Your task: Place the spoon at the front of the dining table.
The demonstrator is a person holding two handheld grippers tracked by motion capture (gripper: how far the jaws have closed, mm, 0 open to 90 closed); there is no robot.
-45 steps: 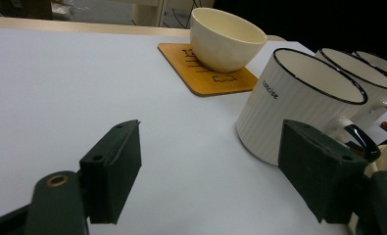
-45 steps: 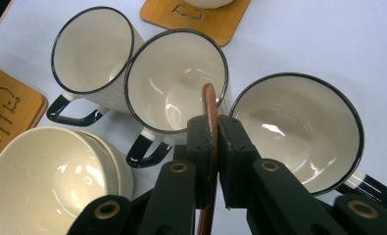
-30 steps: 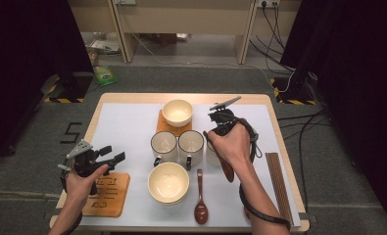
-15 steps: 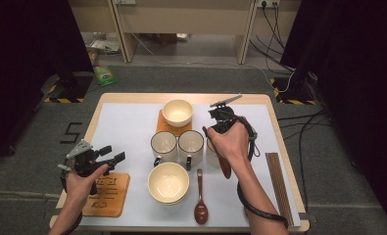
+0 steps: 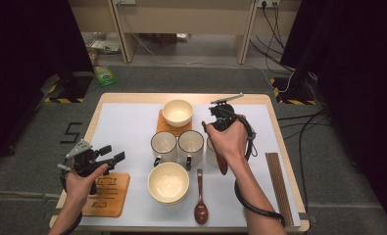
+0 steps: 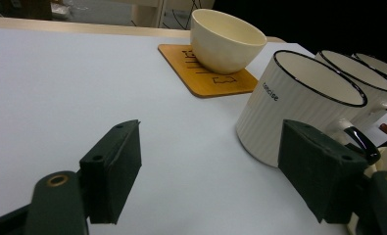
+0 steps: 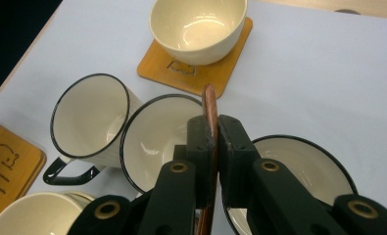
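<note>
R tool (image 7: 211, 142): jaws clamped on the handle of a brown wooden spoon (image 7: 210, 105), held upright-ish; in the high view the spoon's bowl end hangs below the hand at approx 6 o'clock of the R tool (image 5: 221, 116). It sits above the third mug (image 7: 299, 166), the rightmost of the mug row. Spoon's top end pokes up past the jaws towards 12 o'clock in the right gripper view.

Outward from there: middle mug (image 7: 157, 134) just at 9 o'clock of the third mug, touching or nearly so; left mug (image 7: 90, 122) beyond it, handle towards the person. At 12 o'clock of the mugs, a cream bowl (image 7: 197, 27) on a wooden coaster (image 7: 230, 54).

L tool (image 5: 103, 155): jaws wide apart, holding nothing, hovering at the worktop's (image 5: 132, 120) 8 o'clock side over a second coaster (image 5: 108, 193). It looks towards the left mug.

Also on the worktop: a near bowl (image 5: 168, 182) at 6 o'clock of the mugs, a second spoon (image 5: 200, 198) lying beside it, chopsticks (image 5: 278, 181) at the right edge.

Step in hand, my read: spoon lifted, being carried to a mug. Next move prob. needs lowering the spoon into the third mug, keeping it clear of the rim, then opening the jaws. Risk: the spoon tips the mug or slips in the grip.
</note>
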